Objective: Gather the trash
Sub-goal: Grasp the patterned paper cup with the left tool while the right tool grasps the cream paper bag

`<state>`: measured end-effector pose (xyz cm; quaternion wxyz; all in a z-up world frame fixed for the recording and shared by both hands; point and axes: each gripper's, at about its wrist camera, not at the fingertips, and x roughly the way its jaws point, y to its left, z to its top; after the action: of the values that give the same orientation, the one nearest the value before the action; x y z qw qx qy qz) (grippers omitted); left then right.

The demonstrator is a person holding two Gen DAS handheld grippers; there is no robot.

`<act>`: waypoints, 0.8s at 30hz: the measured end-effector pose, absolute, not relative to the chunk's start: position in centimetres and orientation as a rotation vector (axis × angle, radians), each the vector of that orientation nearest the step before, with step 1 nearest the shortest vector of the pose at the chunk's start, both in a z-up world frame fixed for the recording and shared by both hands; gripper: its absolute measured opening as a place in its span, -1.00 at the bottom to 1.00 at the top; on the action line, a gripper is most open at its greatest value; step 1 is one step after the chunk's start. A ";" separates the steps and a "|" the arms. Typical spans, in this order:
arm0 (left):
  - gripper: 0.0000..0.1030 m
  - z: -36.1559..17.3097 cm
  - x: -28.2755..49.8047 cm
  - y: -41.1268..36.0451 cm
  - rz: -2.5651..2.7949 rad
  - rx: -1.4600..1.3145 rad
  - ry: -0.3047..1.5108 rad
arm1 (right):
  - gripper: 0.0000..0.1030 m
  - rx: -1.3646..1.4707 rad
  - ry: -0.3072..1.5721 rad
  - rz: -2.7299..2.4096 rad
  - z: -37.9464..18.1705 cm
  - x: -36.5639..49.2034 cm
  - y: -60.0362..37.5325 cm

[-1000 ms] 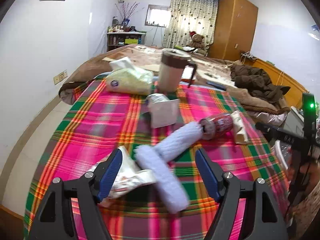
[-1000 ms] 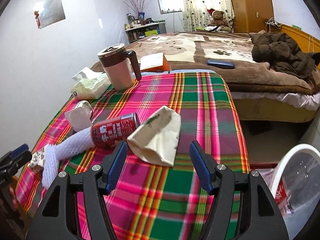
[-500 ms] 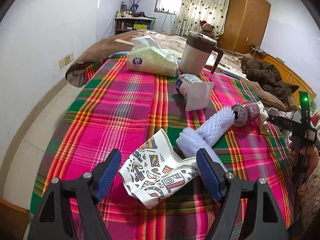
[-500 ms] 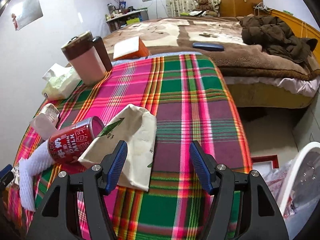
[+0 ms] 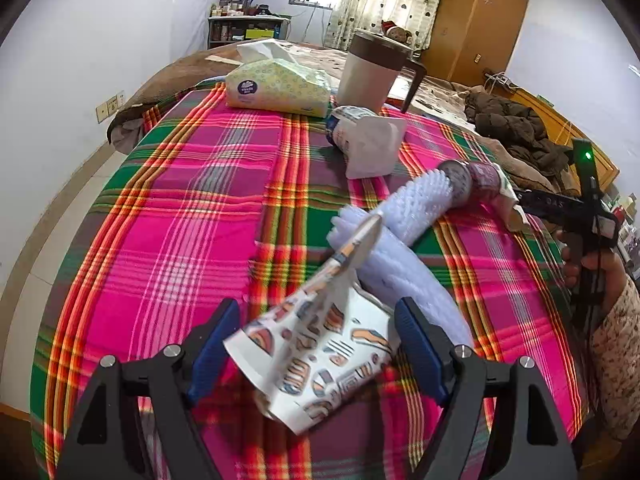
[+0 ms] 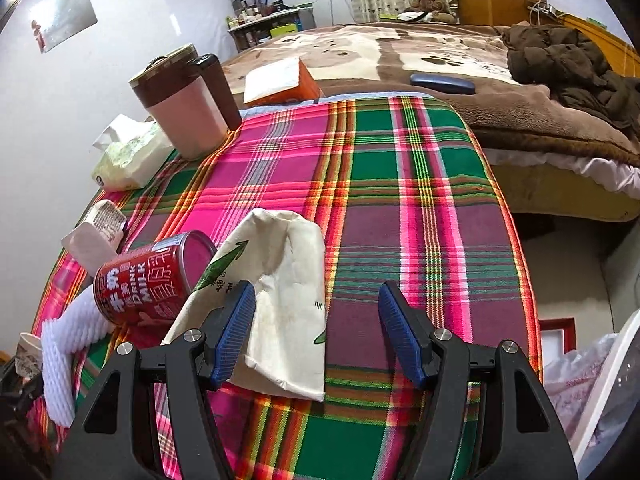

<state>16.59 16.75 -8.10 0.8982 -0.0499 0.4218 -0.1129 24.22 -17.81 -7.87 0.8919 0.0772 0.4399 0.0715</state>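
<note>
A crushed patterned paper cup (image 5: 316, 344) lies on the plaid cloth between the fingers of my open left gripper (image 5: 318, 344), one flap sticking up. White foam netting (image 5: 404, 216) lies just beyond it, touching a red milk can (image 5: 472, 178). In the right wrist view my open right gripper (image 6: 316, 332) straddles the right edge of a cream paper bag (image 6: 280, 288); its left finger rests over the bag. The red milk can (image 6: 148, 280) leans against the bag's left side, with the foam netting (image 6: 60, 352) behind it.
A tissue pack (image 5: 276, 86), a brown-lidded mug (image 5: 374, 76) and a small white carton (image 5: 368, 140) stand at the table's far side. A lined white bin (image 6: 600, 392) stands on the floor at right. A bed with a brown jacket (image 6: 560, 56) lies beyond.
My left gripper has moved forward so the paper cup now sits between its fingers, tipped up. My right gripper has advanced over the cream bag.
</note>
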 end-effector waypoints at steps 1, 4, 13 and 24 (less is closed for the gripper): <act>0.57 -8.1 16.3 16.7 -0.231 -0.098 0.875 | 0.28 0.160 0.912 0.150 -7.9 24.2 -17.8; 0.57 -8.1 15.5 16.6 -0.228 -0.093 0.877 | 0.11 0.165 0.910 0.160 -7.9 24.2 -17.8; 0.26 -8.0 14.3 16.2 -0.215 -0.114 0.853 | -0.33 0.164 0.902 0.191 -7.8 23.7 -16.9; -0.02 -7.8 14.1 15.7 -0.219 -0.197 0.841 | -0.56 0.143 0.858 0.198 -7.1 22.0 -16.8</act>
<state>14.12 15.69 -7.83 0.9023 -0.0954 0.4068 -0.1057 22.02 -16.76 -7.05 0.9021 0.0691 0.4150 0.0960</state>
